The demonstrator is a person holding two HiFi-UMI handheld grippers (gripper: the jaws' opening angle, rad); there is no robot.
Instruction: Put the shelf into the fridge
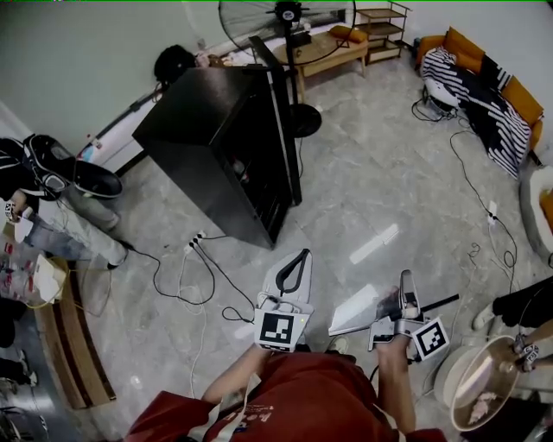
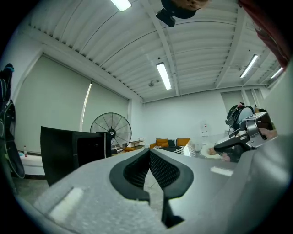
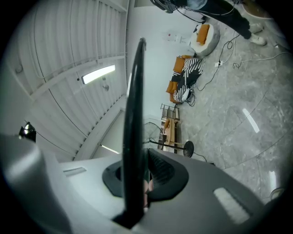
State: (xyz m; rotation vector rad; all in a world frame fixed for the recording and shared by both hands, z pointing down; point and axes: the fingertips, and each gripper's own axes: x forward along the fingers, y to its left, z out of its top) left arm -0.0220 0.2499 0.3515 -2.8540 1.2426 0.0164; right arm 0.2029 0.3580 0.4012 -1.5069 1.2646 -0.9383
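The black fridge (image 1: 220, 142) stands on the floor ahead, its door swung open to the right; it also shows at the left in the left gripper view (image 2: 68, 148). My right gripper (image 1: 403, 285) is shut on the shelf (image 1: 356, 312), a pale flat panel with a dark rim, held low above the floor. In the right gripper view the shelf's dark edge (image 3: 132, 128) runs upright between the jaws of the right gripper (image 3: 145, 153). My left gripper (image 1: 303, 255) is beside it, shut and holding nothing, its pads meeting at the tip (image 2: 149, 151).
A standing fan (image 1: 288, 22) and a wooden bench (image 1: 333, 50) are behind the fridge. A sofa with orange cushions (image 1: 488, 82) lines the right wall. Cables and a power strip (image 1: 197, 238) trail across the floor. A person (image 1: 65, 203) sits at the left; a round tub (image 1: 484, 393) stands right.
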